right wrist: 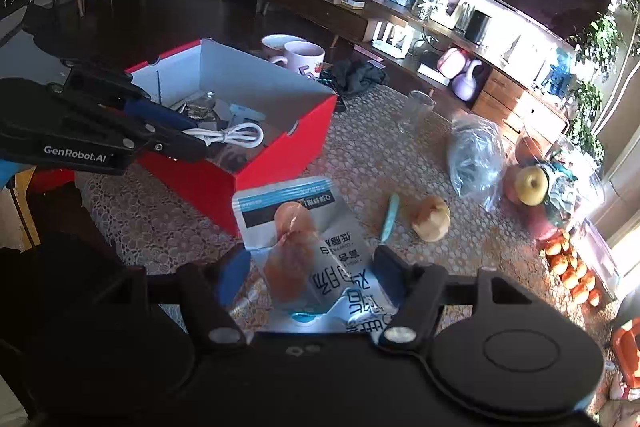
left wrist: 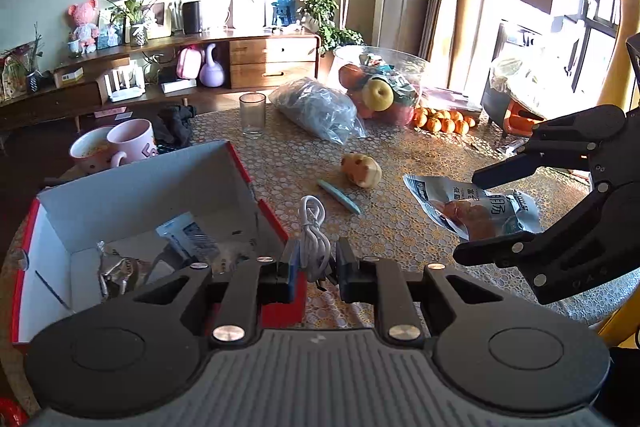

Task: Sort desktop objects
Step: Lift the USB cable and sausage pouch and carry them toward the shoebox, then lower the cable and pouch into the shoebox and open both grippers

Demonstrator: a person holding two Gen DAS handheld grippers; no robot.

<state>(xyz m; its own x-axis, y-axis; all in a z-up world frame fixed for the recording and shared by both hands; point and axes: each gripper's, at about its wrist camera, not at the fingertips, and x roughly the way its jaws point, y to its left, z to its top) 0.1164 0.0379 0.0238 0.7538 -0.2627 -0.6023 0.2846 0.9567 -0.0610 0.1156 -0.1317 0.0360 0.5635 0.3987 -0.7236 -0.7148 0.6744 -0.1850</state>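
Red box [right wrist: 280, 147] with foil packets, glass bowl [left wrist: 380, 83] with fruit.

"GenRobot.AI" on left tool [right wrist: 192, 141], Chinese print on snack packet [right wrist: 304, 251]

Table [left wrist: 400, 163] carries everything. Open box [left wrist: 132, 195] at its left side; packets [left wrist: 120, 267] lie inside it. Two mugs [left wrist: 132, 141] behind the box, side by side. Left gripper [left wrist: 314, 267] just right of the box's near corner, coiled cable [left wrist: 314, 235] pinched between its jaws. Right gripper [right wrist: 308, 267] further right, food pouch [right wrist: 304, 239] clamped between its fingers, above the table. Between the two, further back: a small pen-like stick [left wrist: 340, 197] with a lumpy piece [left wrist: 362, 170] just behind it. Glass [left wrist: 252, 115] behind centre, plastic bag [left wrist: 320, 113] right of it, fruit bowl [left wrist: 380, 87] right of the bag, oranges [left wrist: 442, 123] in front of the bowl on its right.
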